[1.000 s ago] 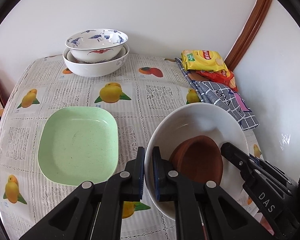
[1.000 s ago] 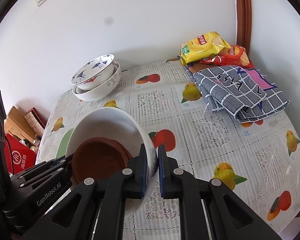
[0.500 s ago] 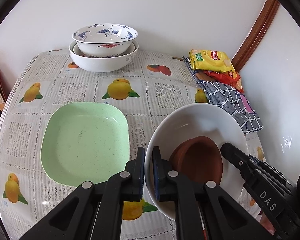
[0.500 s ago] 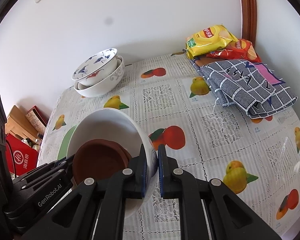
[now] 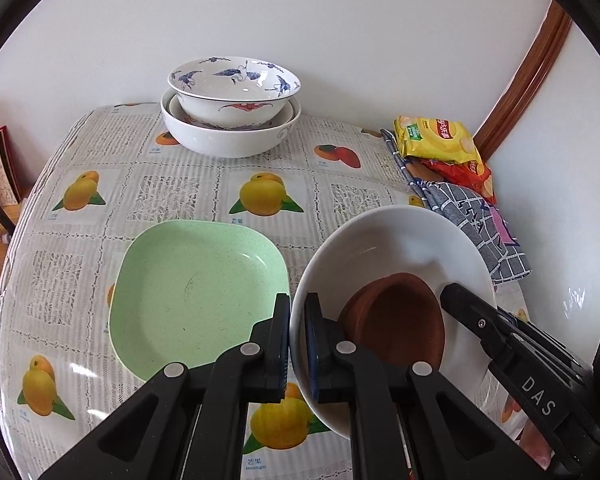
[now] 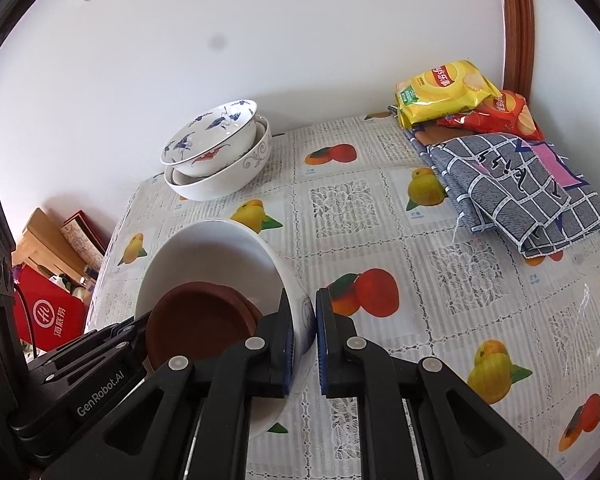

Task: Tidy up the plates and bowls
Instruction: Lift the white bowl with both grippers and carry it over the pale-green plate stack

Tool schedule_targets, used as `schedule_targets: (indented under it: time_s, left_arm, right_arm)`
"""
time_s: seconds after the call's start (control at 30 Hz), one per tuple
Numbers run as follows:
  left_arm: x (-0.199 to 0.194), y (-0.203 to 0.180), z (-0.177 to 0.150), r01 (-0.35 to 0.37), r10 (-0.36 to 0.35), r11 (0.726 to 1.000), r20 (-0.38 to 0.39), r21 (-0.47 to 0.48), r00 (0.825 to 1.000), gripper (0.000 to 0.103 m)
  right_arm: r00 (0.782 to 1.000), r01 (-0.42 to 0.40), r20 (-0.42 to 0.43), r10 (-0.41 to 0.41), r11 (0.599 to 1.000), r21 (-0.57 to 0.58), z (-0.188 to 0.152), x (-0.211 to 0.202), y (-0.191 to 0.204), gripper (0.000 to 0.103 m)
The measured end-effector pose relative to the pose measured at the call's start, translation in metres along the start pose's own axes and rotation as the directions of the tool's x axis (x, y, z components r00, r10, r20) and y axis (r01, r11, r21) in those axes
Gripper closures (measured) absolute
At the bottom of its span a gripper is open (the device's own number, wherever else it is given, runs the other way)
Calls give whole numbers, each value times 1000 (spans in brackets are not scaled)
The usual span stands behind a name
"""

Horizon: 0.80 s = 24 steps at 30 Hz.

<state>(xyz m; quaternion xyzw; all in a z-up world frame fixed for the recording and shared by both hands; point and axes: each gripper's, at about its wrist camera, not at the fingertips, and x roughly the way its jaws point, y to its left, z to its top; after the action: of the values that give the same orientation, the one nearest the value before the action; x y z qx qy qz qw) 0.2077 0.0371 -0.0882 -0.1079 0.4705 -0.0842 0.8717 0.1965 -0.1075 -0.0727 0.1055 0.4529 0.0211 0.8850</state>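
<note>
- The left tool (image 5: 297, 344) is clamped on the near-left rim of the white bowl (image 5: 404, 240).
- The right tool (image 6: 304, 340) is clamped on its opposite rim.
- A brown dish (image 5: 396, 316) lies inside it.
- The green plate (image 5: 196, 288) sits on the counter (image 5: 172, 192), just left.
- Two stacked bowls (image 5: 232, 108) stand far back.

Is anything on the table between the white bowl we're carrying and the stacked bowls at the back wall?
Nothing visible: only bare tablecloth lies between the white bowl and the stacked bowls. The green plate sits off to the left.
</note>
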Motion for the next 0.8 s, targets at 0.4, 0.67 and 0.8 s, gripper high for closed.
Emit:
schedule_targets:
  time_s: [0.4, 0.67, 0.8]
  left_arm:
    - [7, 35, 7, -32, 32, 998, -6, -47, 999, 96]
    - [12, 57, 11, -49, 48, 996, -12, -75, 999, 96]
    - [13, 67, 13, -55, 54, 994, -14, -91, 998, 96]
  right_arm:
    - [999, -37, -33, 36, 999, -27, 3, 27, 27, 93]
    - [997, -59, -57, 56, 998, -38, 5, 45, 44, 93]
    - [995, -68, -70, 64, 996, -49, 6, 52, 53, 93]
